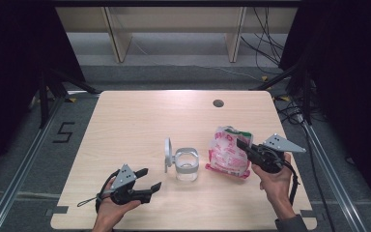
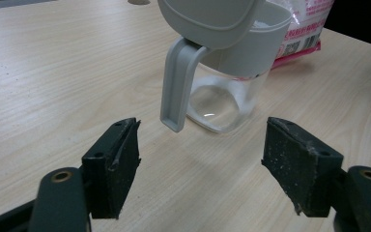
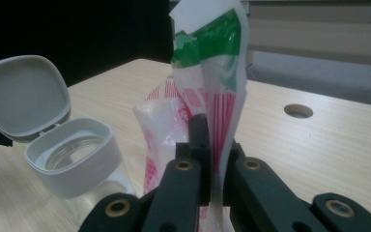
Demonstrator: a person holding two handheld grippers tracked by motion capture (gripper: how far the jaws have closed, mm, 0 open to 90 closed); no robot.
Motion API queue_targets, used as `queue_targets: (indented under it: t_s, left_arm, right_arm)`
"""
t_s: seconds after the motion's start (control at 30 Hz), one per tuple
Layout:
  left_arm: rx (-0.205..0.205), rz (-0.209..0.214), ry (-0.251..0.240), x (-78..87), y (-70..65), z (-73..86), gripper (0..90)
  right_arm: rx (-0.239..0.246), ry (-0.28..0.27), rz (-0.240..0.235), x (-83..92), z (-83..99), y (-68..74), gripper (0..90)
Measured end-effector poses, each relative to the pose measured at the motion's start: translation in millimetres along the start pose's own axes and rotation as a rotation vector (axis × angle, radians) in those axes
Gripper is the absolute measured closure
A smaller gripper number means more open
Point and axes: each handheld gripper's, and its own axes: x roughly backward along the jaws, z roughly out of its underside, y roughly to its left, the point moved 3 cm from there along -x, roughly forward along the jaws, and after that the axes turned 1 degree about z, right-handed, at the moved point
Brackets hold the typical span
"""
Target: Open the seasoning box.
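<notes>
The right claw [image 3: 207, 159] is clamped on the pink-and-white bag [image 1: 228, 152], holding it upright just beside the jar [image 1: 187, 165]. The jar's lid [image 1: 167, 153] is already flipped open. The left claw [image 1: 149, 179] waits with jaws apart on the table [image 1: 125, 125]. Pouring appears yet to come.

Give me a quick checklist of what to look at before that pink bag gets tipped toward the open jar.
1. Jar lid flipped open: ok.
2. Right tongs shut on the pink bag: ok, the film is pinched between the jaws.
3. Bag top cut or torn open: cannot tell.
4. Left tongs steadying the jar: not ok, they stand open and short of it.
5. Jar upright on the table: ok.
6. Room inside the jar: ok, it looks nearly empty.
</notes>
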Motion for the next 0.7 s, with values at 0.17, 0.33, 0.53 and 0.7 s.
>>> queue_targets:
  t_s: [0.17,0.33,0.53,0.7]
  left_arm:
    - [0.002,0.000,-0.002,0.0,-0.5,0.3,28.3]
    - [0.004,-0.011,0.003,1.5,0.5,0.6,28.4]
    - [0.003,-0.004,-0.004,2.2,-0.1,-0.1,28.4]
    - [0.001,-0.009,0.001,3.0,-0.5,-0.2,28.5]
  right_arm:
    - [0.065,-0.033,0.019,1.9,-7.6,2.8,90.0]
    - [0.079,-0.046,0.012,2.7,-11.0,4.5,90.0]
    - [0.009,-0.034,-0.006,8.1,-13.6,7.6,90.0]
    - [0.029,-0.042,-0.001,9.8,-16.5,6.5,90.0]
